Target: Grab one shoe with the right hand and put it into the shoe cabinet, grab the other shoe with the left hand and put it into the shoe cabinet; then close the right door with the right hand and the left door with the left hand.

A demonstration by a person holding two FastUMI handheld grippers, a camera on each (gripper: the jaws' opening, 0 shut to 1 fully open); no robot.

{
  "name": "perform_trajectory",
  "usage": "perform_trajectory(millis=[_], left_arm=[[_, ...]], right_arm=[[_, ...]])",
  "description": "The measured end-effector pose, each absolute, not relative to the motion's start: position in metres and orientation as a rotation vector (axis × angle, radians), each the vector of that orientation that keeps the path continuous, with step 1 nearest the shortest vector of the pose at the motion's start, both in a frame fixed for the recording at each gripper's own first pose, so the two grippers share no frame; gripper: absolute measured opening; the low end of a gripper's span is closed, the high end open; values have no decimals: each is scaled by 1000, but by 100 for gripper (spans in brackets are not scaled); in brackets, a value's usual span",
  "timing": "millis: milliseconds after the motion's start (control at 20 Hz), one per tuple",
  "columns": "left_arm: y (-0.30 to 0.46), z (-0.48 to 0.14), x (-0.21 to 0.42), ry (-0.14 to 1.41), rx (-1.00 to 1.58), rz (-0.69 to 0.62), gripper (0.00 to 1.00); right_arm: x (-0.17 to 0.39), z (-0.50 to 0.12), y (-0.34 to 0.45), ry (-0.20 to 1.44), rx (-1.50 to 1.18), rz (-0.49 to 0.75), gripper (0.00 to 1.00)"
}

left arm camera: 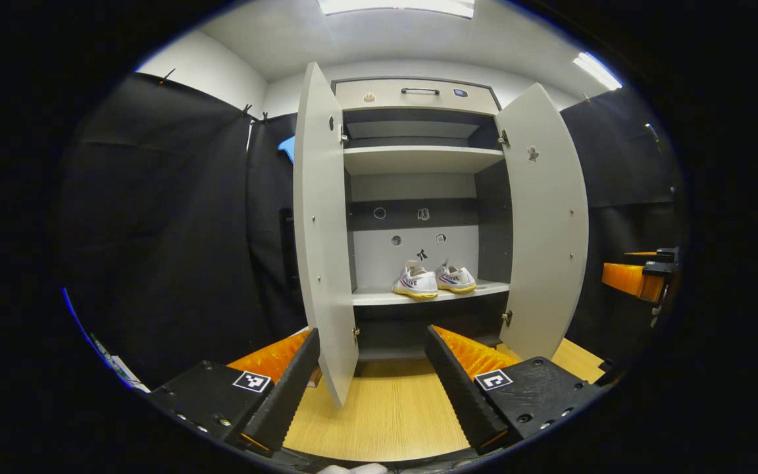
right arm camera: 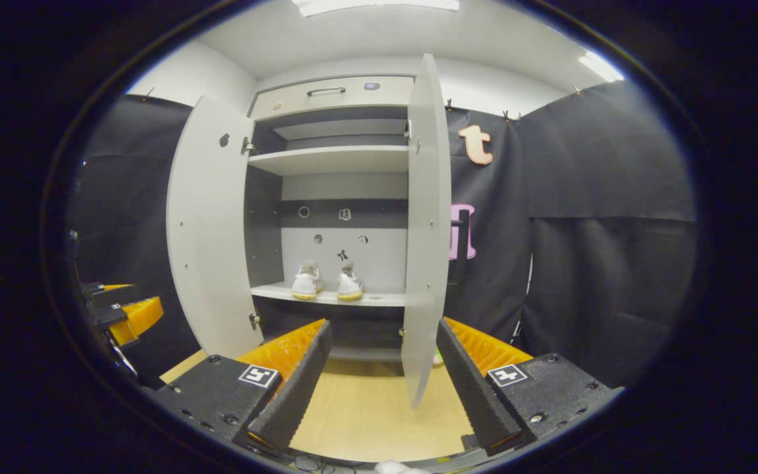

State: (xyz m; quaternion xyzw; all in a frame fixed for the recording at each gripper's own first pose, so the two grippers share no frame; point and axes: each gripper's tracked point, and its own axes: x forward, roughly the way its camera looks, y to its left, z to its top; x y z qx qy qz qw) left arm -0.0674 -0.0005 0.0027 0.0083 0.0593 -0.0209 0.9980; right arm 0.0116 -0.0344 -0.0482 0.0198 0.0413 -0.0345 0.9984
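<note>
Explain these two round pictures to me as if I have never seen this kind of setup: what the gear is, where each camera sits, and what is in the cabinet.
There is no robot here. A person holds a two-finger tool in each hand, and a fisheye camera rides on each one, looking forward along its fingers.

The left gripper view shows the left tool at the bottom, open and holding nothing. The right gripper view shows the right tool, also open and holding nothing.

Both face a shoe cabinet standing on a wooden floor. Its left door and right door stand open. Two white shoes sit side by side on a shelf inside. So the shoes are in; the doors are not yet closed.
</note>
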Motion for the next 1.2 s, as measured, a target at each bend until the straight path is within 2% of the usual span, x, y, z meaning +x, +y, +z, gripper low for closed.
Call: perform_trajectory(millis=[150,200,400,500,550,750,900,1000,1050,1100,1200], left_arm=[[-6,9,-65,103,11,-43,97],[-9,12,-64,95,6,-41,97],[-31,13,-55,98,-15,-30,97],[-41,16,-52,100,-18,-22,97],[-45,17,-52,97,-14,-13,97],[-65,22,-48,93,-8,10,97],[-74,23,-46,92,-18,30,97],[-77,21,-46,97,-25,41,97],[-78,20,-47,98,-27,45,97],[-78,19,-47,98,-29,47,97],[-76,18,-46,109,-33,44,97]], right_arm=[[18,-38,-64,68,41,-104,97],[23,-34,-81,61,32,-126,100],[48,-15,-157,40,20,-221,97],[69,-8,-194,33,26,-255,100],[80,-8,-207,43,33,-259,96],[130,-7,-228,67,49,-230,100],[150,-10,-215,84,44,-153,97],[156,-7,-210,78,19,-135,100],[156,-3,-205,72,18,-115,96],[156,-6,-205,84,27,-109,99],[159,-6,-198,96,64,-86,92]])
